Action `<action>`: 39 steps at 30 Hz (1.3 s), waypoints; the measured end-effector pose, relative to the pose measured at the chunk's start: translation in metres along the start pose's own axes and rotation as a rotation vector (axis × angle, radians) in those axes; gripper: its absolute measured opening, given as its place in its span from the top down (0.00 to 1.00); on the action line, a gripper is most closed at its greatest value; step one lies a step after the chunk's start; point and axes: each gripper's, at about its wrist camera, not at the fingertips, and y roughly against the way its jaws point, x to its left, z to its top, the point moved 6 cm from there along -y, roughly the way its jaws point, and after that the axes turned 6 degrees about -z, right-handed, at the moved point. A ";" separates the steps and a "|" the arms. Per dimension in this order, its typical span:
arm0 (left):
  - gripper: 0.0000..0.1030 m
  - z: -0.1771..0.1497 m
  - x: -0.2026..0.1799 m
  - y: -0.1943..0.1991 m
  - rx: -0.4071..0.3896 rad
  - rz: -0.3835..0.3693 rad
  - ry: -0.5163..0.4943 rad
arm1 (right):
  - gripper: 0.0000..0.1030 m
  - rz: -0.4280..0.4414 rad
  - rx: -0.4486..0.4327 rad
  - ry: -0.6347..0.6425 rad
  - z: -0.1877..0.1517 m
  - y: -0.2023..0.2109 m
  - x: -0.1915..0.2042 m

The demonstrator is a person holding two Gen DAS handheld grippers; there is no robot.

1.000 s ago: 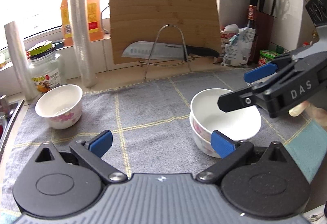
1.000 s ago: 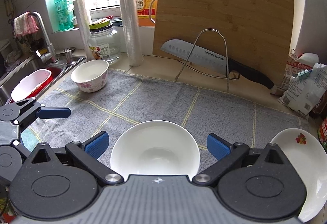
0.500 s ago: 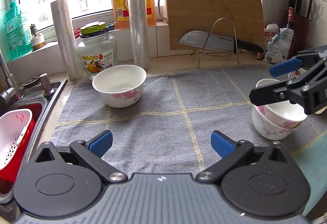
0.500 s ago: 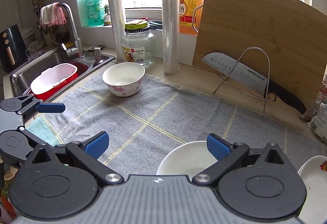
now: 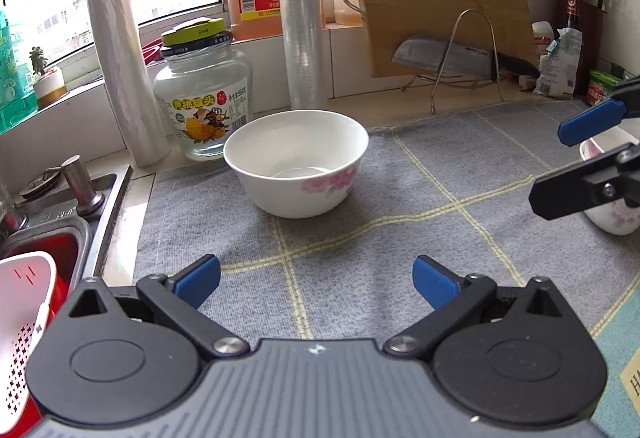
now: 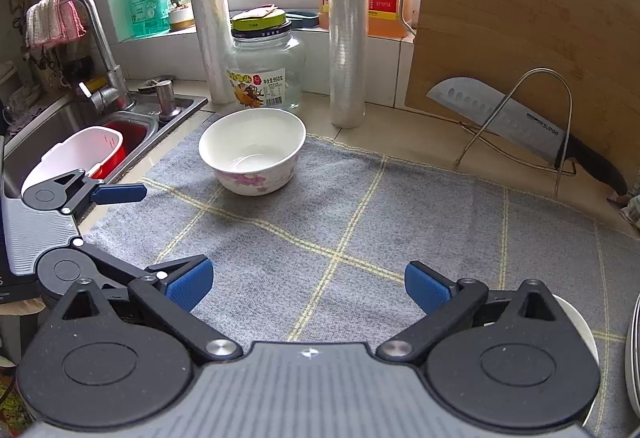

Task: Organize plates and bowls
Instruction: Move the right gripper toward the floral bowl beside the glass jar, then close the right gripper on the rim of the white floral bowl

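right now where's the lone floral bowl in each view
Left wrist: the floral bowl sits centre, slightly left, on the grey mat, in front of the glass jar.
Right wrist: the same bowl sits upper left of centre, near the sink.
Shared landmark: the glass jar with the green lid stands just behind it in both.

Two bowls (image 5: 296,162) (image 5: 610,214), two film rolls (image 5: 124,66) (image 5: 302,10), one jar (image 5: 204,94).

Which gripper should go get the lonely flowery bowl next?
Probably the left. The left gripper is open, empty and aimed straight at the flowery bowl on the grey mat. The right gripper is open too, but the bowl lies off to its left.
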 end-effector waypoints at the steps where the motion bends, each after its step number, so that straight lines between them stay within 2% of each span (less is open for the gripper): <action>1: 0.01 0.001 0.002 -0.002 -0.005 -0.005 0.000 | 0.00 -0.001 0.004 0.004 0.002 -0.003 0.003; 14: 0.01 0.022 0.016 -0.035 -0.055 -0.006 0.025 | 0.00 0.015 0.018 0.090 0.051 -0.041 0.025; 31: 0.05 0.035 0.019 -0.049 -0.120 -0.019 0.025 | 0.01 0.121 0.061 0.143 0.099 -0.106 0.038; 33: 0.08 0.035 0.018 -0.049 -0.126 -0.010 0.010 | 0.03 0.124 0.068 0.153 0.103 -0.113 0.039; 37: 0.10 0.037 0.020 -0.050 -0.129 -0.020 0.009 | 0.15 0.143 0.087 0.157 0.112 -0.129 0.042; 39: 0.10 0.037 0.019 -0.051 -0.131 -0.023 0.012 | 0.17 0.148 0.089 0.152 0.116 -0.135 0.042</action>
